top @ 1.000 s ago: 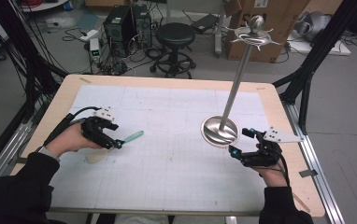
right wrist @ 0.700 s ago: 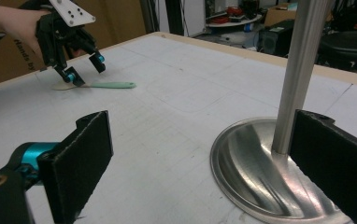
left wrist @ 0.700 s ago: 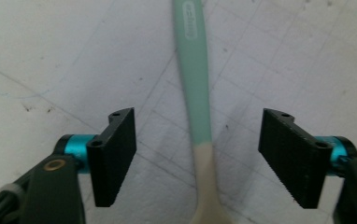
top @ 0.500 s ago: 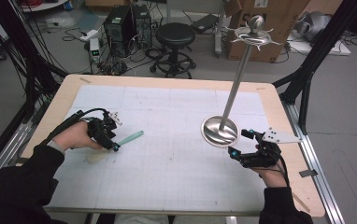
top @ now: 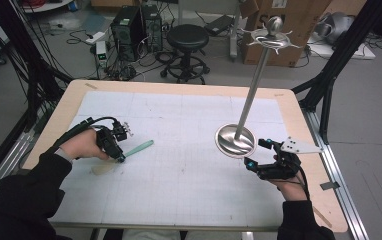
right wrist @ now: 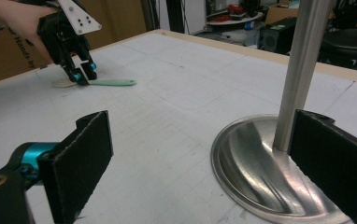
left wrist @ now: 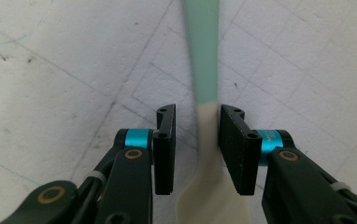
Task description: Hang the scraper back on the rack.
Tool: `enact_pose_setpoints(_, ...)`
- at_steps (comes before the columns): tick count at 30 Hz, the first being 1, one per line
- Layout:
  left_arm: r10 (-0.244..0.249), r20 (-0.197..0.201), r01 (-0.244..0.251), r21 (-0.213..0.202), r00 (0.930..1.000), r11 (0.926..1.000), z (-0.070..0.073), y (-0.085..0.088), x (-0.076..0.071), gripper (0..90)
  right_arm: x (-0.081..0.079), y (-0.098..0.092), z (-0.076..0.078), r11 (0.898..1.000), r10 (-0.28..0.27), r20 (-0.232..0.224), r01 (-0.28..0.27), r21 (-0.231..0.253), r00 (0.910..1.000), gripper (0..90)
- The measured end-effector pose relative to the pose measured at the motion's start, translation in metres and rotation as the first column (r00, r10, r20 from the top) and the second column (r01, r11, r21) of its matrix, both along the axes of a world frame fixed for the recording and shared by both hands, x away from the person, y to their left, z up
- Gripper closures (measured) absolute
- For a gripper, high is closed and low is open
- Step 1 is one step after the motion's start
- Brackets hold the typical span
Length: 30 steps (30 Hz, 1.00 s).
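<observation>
A flat spatula with a mint-green handle and cream blade (left wrist: 207,154) is seen lying on the white gridded table mat (top: 179,170). It is straddled at its neck by the left gripper (left wrist: 196,140), whose jaws have just been closing; small gaps remain. The right gripper (top: 257,154) is held open beside the steel stand's round base (top: 235,141).

A spatula (left wrist: 203,70) with a mint-green handle and a cream blade lies flat on the desk (top: 189,130), near its left edge. The blade points toward the person, the handle away and to the right. Its neck sits between the jaws.
</observation>
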<state>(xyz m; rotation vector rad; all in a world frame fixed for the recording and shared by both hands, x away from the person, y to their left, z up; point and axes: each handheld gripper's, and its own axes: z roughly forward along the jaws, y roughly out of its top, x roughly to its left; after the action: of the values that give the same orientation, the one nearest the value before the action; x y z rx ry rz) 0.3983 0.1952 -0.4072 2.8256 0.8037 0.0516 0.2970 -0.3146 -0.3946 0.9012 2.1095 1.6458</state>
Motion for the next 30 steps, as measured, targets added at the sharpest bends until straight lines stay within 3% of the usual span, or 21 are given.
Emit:
enact_pose_setpoints(4,-0.002,-0.009,0.003,0.044,1.0,0.999,0.0,-0.006,0.0,69.5,0.0,0.001,-0.001,1.0,0.002,-0.004,-0.002,-0.004,1.0,5.6)
enact_pose_setpoints(8,-0.026,-0.016,0.026,0.048,0.9995,0.9985,0.001,-0.009,-0.001,78.6,0.0,0.002,-0.001,1.0,0.004,0.001,-0.004,-0.008,1.0,5.6)
enact_pose_setpoints(11,-0.037,-0.007,0.037,0.039,0.9993,0.9985,0.001,-0.008,-0.003,80.2,0.0,0.001,-0.001,1.0,0.003,0.0,-0.003,-0.008,1.0,5.6)
enact_pose_setpoints(17,-0.028,-0.007,0.027,-0.034,0.9996,0.999,0.0,0.003,-0.003,80.5,-0.001,0.004,-0.001,1.0,0.005,-0.005,-0.005,-0.011,1.0,5.6)
enact_pose_setpoints(20,-0.031,0.017,0.031,-0.038,0.9994,0.9988,0.001,0.003,-0.006,80.5,-0.001,0.004,-0.001,1.0,0.008,-0.002,-0.008,-0.01,1.0,5.6)
enact_pose_setpoints(23,-0.038,0.039,0.041,-0.075,0.9985,0.9964,0.006,0.003,-0.008,80.5,-0.001,0.003,0.0,1.0,0.004,0.001,-0.004,-0.008,1.0,5.6)
enact_pose_setpoints(27,-0.04,0.046,0.044,-0.088,0.9981,0.9951,0.01,0.002,-0.012,80.5,-0.001,0.002,0.0,1.0,0.001,0.003,-0.001,-0.007,1.0,5.6)
enact_pose_setpoints(30,-0.036,0.063,0.043,-0.119,0.9974,0.9919,0.016,0.003,-0.014,80.5,-0.001,0.002,0.0,1.0,0.002,0.004,-0.002,-0.007,1.0,5.6)
